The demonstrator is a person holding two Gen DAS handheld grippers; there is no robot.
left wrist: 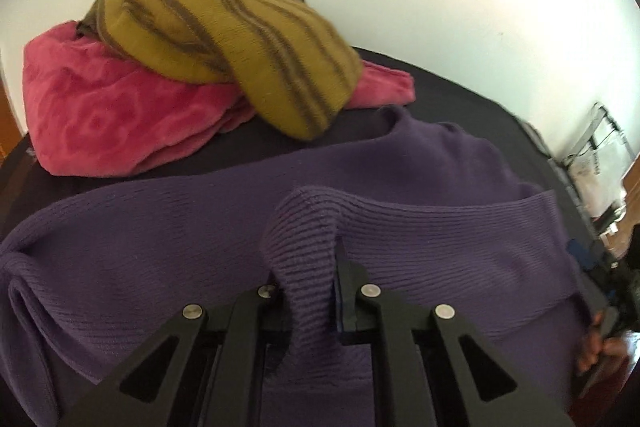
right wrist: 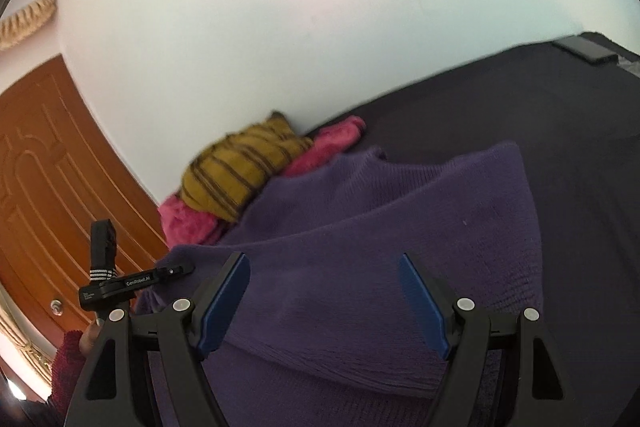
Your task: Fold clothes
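Observation:
A purple knit sweater lies spread on a dark cloth surface. My left gripper is shut on a bunched ribbed fold of the sweater and lifts it slightly. In the right wrist view the sweater lies partly folded over itself. My right gripper is open and empty just above the sweater, blue pads wide apart. The left gripper also shows at the left in that view.
A pink towel with a mustard striped sweater on top is piled at the back by the white wall. A wooden door stands left. A dark flat object lies at the far right corner.

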